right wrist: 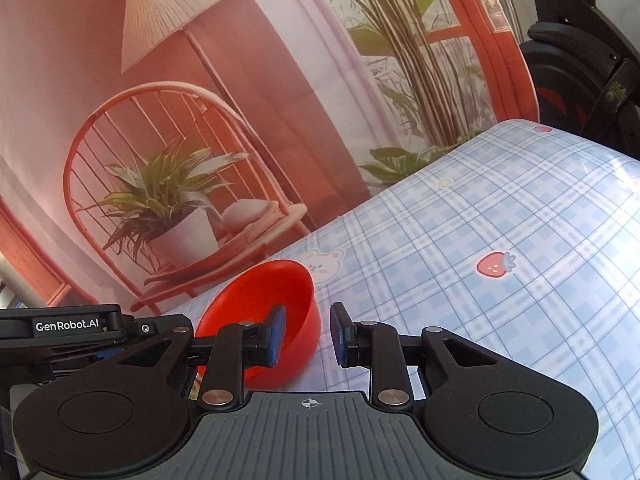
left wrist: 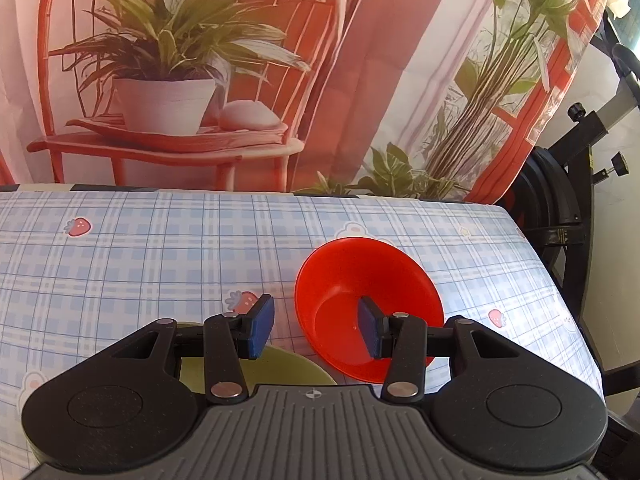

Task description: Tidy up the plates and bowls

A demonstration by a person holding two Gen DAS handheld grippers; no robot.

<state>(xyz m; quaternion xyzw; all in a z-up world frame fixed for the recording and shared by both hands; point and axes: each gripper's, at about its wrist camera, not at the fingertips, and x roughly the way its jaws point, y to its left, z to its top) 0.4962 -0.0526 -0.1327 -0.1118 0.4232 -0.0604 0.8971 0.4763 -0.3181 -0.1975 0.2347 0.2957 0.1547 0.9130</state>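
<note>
We hold our left tool (left wrist: 316,330) wide, one finger over the red bowl (left wrist: 360,280). Our right tool (right wrist: 307,334) is wide too, empty, on the bowl's right side.

My left wrist view looks level across the desk (left wrist: 160,256) toward the backdrop (left wrist: 360,80), close above the red bowl (left wrist: 360,280). My right wrist view is tilted, equally near, sharing bowl and backdrop.
</note>
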